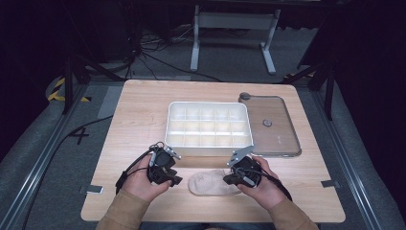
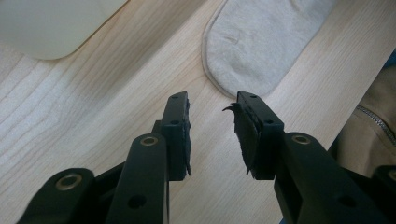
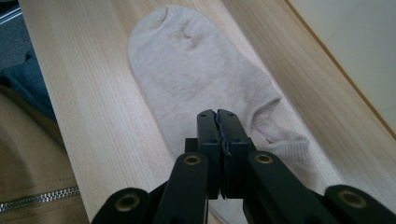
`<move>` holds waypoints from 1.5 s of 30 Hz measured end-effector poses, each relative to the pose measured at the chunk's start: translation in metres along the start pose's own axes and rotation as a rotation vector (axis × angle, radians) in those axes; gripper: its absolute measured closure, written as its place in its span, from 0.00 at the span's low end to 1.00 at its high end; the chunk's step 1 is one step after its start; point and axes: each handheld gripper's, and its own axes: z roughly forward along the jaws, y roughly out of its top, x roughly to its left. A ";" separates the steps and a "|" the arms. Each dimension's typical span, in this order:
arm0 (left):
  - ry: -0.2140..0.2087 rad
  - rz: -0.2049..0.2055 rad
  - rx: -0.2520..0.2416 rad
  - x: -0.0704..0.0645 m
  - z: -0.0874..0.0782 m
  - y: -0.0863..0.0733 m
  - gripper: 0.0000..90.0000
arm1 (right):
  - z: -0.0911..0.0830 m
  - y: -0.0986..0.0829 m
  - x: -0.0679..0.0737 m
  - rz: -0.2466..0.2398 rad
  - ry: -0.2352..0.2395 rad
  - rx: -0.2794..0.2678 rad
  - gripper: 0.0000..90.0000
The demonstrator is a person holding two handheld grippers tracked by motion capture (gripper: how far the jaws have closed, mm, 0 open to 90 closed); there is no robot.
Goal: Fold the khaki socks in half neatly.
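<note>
Presumably the sock [image 1: 213, 184], flat on the table [image 1: 139, 120] before the tray [image 1: 208, 123], was next: the left gripper [image 2: 212, 109], jaws apart, needed its toe edge, while the right gripper [image 3: 218, 116] sat closed, apparently empty, over the cuff.

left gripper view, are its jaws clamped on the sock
No, the left gripper stands open with bare table between its jaws, and the sock lies just beyond their tips.

Right gripper [image 3: 218, 114] fingers [image 3: 208, 135] pressed together, over the cuff end of a beige low-cut sock [image 3: 196, 79] lying flat on the wooden worktop [image 3: 93, 93]. Cream box wall [image 3: 355, 46] at far right. Tan zippered sleeve [image 3: 28, 177] at near left.
</note>
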 end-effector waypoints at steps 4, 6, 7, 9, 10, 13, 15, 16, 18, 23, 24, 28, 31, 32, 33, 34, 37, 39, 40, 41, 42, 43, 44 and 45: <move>0.013 -0.012 0.005 -0.003 0.003 -0.001 0.73 | 0.004 0.001 0.003 -0.007 0.010 -0.006 0.99; 0.014 -0.018 0.006 -0.003 0.005 -0.001 0.71 | 0.006 0.001 0.005 -0.014 0.003 -0.009 0.99; 0.015 -0.019 0.004 -0.003 0.006 -0.001 0.71 | 0.007 0.001 0.006 -0.016 0.005 -0.009 0.99; 0.016 -0.018 0.007 -0.003 0.007 0.000 0.71 | 0.008 0.001 0.007 -0.016 0.004 -0.017 1.00; 0.017 -0.018 0.002 -0.003 0.008 0.000 0.70 | 0.008 0.000 0.007 -0.018 0.006 -0.018 1.00; 0.017 -0.015 -0.003 -0.003 0.009 0.001 0.69 | 0.010 0.000 0.008 -0.023 0.019 -0.017 1.00; 0.011 -0.015 -0.001 -0.004 0.010 0.002 0.69 | 0.012 -0.001 0.009 -0.026 0.026 -0.012 1.00; 0.005 -0.016 0.005 -0.004 0.011 0.003 0.69 | 0.013 -0.002 0.010 -0.026 0.028 -0.009 1.00; 0.001 -0.012 0.008 -0.004 0.013 0.004 0.69 | 0.016 -0.002 0.012 -0.032 0.035 -0.005 1.00; -0.013 -0.010 0.012 -0.003 0.017 0.006 0.70 | 0.023 -0.003 0.016 -0.044 0.038 0.008 1.00; -0.016 -0.014 0.013 -0.003 0.018 0.006 0.70 | 0.024 -0.003 0.016 -0.045 0.037 0.010 1.00; -0.026 -0.020 0.011 -0.003 0.022 0.007 0.70 | 0.025 -0.004 0.018 -0.055 0.038 0.007 1.00; -0.023 -0.013 0.014 -0.004 0.024 0.009 0.70 | 0.027 -0.005 0.019 -0.058 0.035 0.001 1.00; -0.023 -0.017 0.016 -0.004 0.025 0.009 0.70 | 0.028 -0.006 0.020 -0.061 0.032 0.000 1.00; -0.023 -0.014 0.021 -0.005 0.026 0.010 0.70 | 0.029 -0.006 0.020 -0.064 0.029 0.003 1.00; -0.022 -0.010 0.022 -0.004 0.026 0.010 0.70 | 0.031 -0.007 0.020 -0.063 0.032 0.013 1.00; -0.024 -0.008 0.023 -0.005 0.028 0.011 0.70 | 0.036 -0.009 0.019 -0.055 0.041 0.021 1.00; -0.024 -0.011 0.021 -0.005 0.029 0.012 0.70 | 0.036 -0.009 0.019 -0.048 0.042 0.026 0.99; -0.025 -0.010 0.016 -0.005 0.031 0.012 0.70 | 0.036 -0.009 0.020 -0.051 0.036 0.021 0.99; -0.026 -0.011 0.019 -0.005 0.031 0.013 0.70 | 0.036 -0.009 0.021 -0.056 0.027 0.023 0.99; -0.027 -0.019 0.021 -0.005 0.032 0.013 0.70 | 0.036 -0.009 0.022 -0.061 0.022 0.025 0.99; -0.027 -0.022 0.021 -0.005 0.034 0.013 0.70 | 0.036 -0.010 0.022 -0.065 0.022 0.024 0.99; -0.029 -0.022 0.022 -0.005 0.035 0.013 0.70 | 0.036 -0.010 0.022 -0.063 0.017 0.022 0.99; -0.030 -0.025 0.022 -0.005 0.036 0.013 0.70 | 0.036 -0.010 0.022 -0.064 0.020 0.022 0.99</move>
